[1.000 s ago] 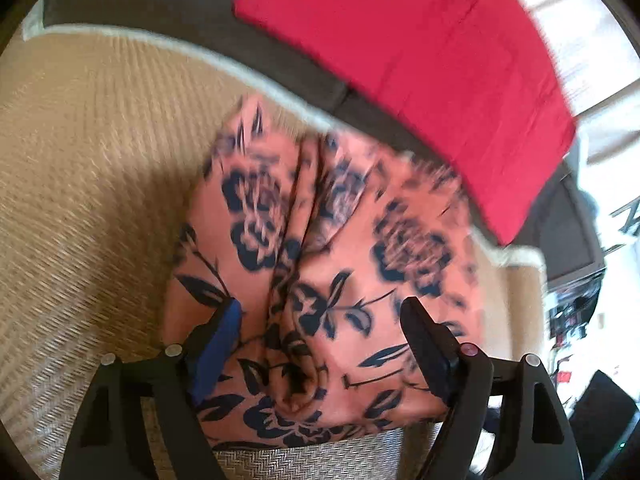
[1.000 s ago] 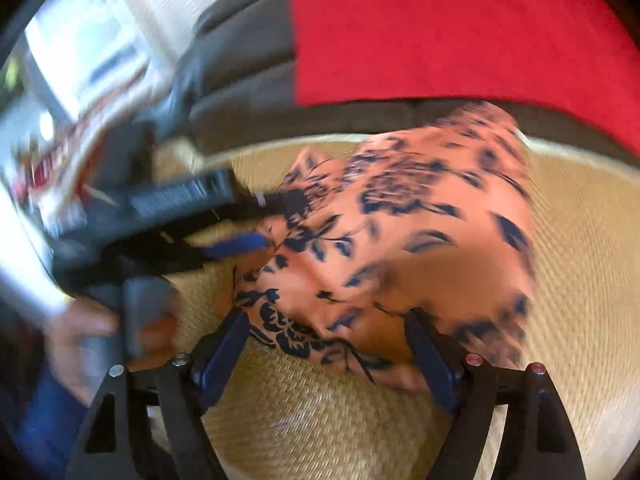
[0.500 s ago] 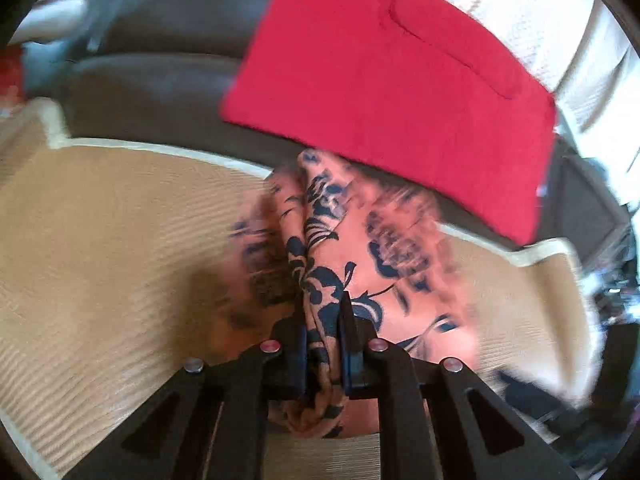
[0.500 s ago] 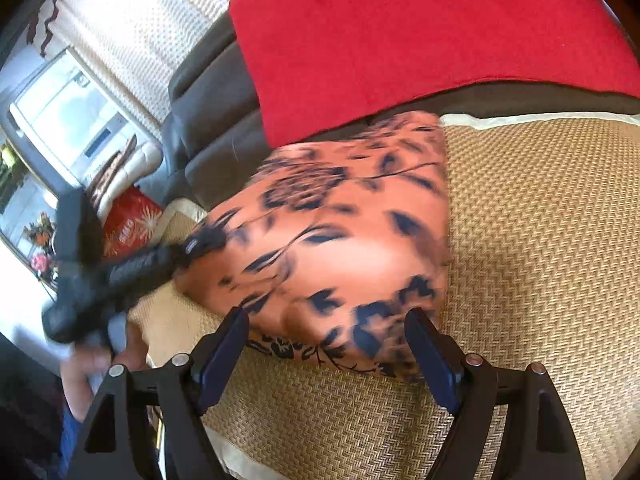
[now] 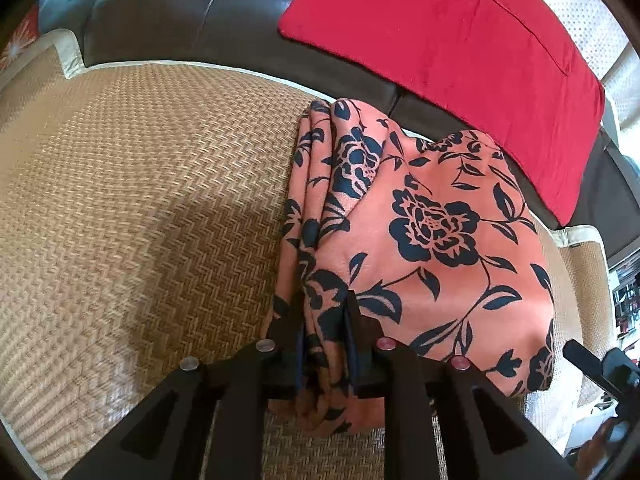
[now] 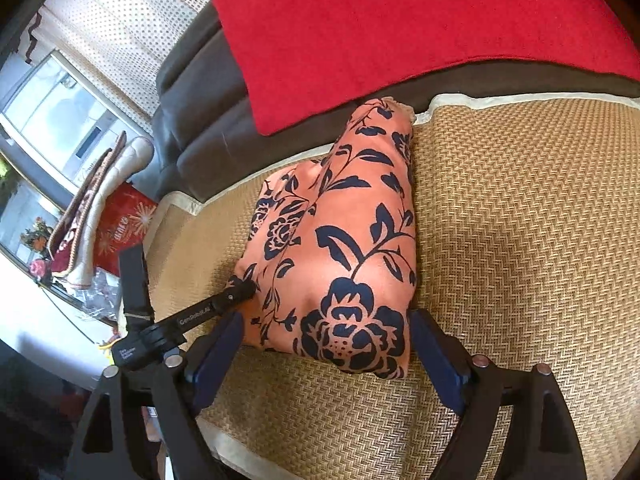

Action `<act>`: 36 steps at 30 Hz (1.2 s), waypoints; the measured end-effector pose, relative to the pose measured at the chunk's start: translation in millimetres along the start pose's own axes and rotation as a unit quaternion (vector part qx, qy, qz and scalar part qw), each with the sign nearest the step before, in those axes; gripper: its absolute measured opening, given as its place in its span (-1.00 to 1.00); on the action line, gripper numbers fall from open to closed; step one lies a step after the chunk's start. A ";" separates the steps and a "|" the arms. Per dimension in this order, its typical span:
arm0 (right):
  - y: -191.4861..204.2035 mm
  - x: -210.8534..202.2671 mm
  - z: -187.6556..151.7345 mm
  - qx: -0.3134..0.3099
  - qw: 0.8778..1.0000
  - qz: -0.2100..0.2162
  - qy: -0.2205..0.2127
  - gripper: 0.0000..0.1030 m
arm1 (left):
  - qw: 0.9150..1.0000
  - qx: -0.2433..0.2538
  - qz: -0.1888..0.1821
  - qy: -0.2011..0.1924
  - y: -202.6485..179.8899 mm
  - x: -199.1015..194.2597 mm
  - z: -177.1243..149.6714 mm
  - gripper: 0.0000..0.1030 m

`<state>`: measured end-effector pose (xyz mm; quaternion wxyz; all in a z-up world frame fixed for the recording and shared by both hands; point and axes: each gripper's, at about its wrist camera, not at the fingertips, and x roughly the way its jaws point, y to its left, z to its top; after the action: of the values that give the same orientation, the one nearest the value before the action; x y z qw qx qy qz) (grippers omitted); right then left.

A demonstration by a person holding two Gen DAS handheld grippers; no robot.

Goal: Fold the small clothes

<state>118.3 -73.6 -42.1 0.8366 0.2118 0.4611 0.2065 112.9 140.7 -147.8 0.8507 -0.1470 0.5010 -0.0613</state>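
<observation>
Left claw (image 5: 324, 336): fingers nearly together, a bunched ridge of the cloth (image 5: 420, 232) pinched between the pads; jaws easing apart, fabric between them yet. Grip reads as loosening, not released.

Right claw (image 6: 324, 352): spread wide and widening, grasping nothing. The cloth's near corner lies between its fingers; pads look apart from the fabric.

Key relation: in the left wrist view the cloth runs from the claw toward 12–1 o'clock, long axis along the stacked fold edges up to the sofa (image 5: 180, 16) back. In the right wrist view the same bundle lies straight ahead at 12 o'clock, the left claw biting its edge at 9 o'clock. The left claw is on the fabric; the right is just short of it, so either is placed for the next fold.

Cloth: salmon-orange, dark navy roses and leaves, thin and soft, folded into a roughly rectangular packet with several layers showing at one edge, slightly puffed. It rests on the woven mat (image 5: 140, 220) over the seat, far end touching the sofa back below the red cushion (image 5: 460, 32).
</observation>
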 end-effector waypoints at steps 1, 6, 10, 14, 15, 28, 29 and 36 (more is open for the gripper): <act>-4.2 0.7 0.8 0.008 1.000 0.004 0.001 0.74 | 1.000 -0.002 0.007 -0.002 -0.9 -5.8 0.1 -0.53; -42.8 11.5 7.6 0.094 0.994 0.046 0.017 0.74 | 0.995 0.047 0.038 -0.078 -29.7 -46.5 12.6 -0.34; -67.4 29.9 18.8 0.161 0.979 0.116 0.039 0.74 | 0.987 0.117 0.029 -0.103 -64.5 -42.4 19.9 0.03; -77.7 50.9 37.6 0.187 0.972 0.133 0.055 0.74 | 0.990 0.114 0.076 -0.036 -59.6 13.1 21.1 0.03; -80.5 57.2 42.5 0.194 0.970 0.133 0.061 0.75 | 0.990 0.108 0.080 -0.030 -53.5 18.2 18.8 0.05; -106.7 102.9 46.2 0.221 0.959 0.133 0.118 0.18 | 0.996 0.070 0.042 -0.042 -13.6 31.3 0.1 0.25; -103.1 99.6 50.9 0.218 0.960 0.135 0.117 0.53 | 0.996 0.069 0.038 -0.042 -12.5 31.9 0.5 0.25; -113.3 133.0 100.5 0.209 0.962 0.114 0.131 -0.23 | 0.996 0.074 0.033 -0.047 -9.0 24.2 0.8 0.26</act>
<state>286.8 -111.6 -146.0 0.6768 0.4038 0.5725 0.2258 125.8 126.2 -164.8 0.8835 -0.0701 0.4588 -0.0632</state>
